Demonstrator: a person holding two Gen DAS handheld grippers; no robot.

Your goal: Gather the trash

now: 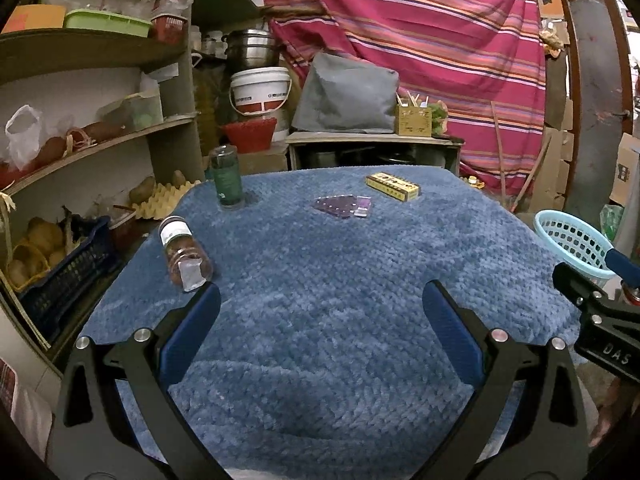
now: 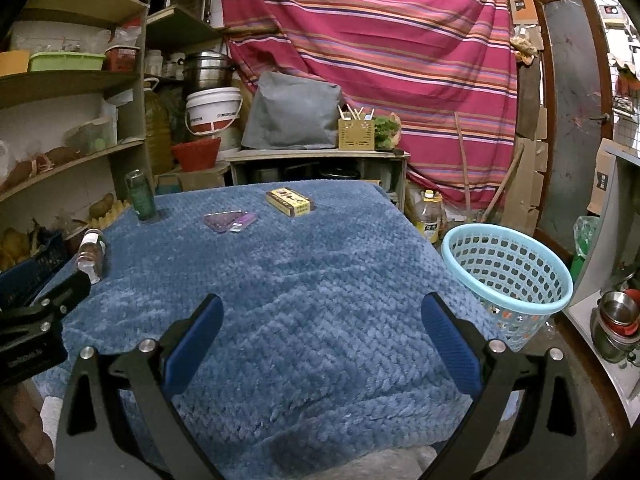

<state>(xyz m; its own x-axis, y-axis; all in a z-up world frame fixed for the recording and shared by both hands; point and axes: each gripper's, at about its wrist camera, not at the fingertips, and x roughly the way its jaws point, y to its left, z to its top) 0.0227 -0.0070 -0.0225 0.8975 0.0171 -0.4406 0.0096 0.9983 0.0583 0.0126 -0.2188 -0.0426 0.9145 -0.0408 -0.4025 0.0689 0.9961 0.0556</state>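
Blue-blanketed counter (image 1: 340,280): tipped jar (image 1: 184,254) lies just ahead-left of the left gripper (image 1: 320,320), neck pointing away; both jaws apart, empty; right gripper (image 2: 322,324) farther.

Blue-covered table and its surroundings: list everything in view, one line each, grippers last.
Table cover: one, blue, plush, over the table.
Green bottle: one, upright, far left corner.
Brown jar: one, white label, lying at the left edge.
Purple packet: one, flat, far middle.
Yellow box: one, flat, far side, right of the packet.
Basket: one, light blue, on the floor right of the table.
Left gripper: blue pads, open, empty.
Right gripper: blue pads, open, empty.
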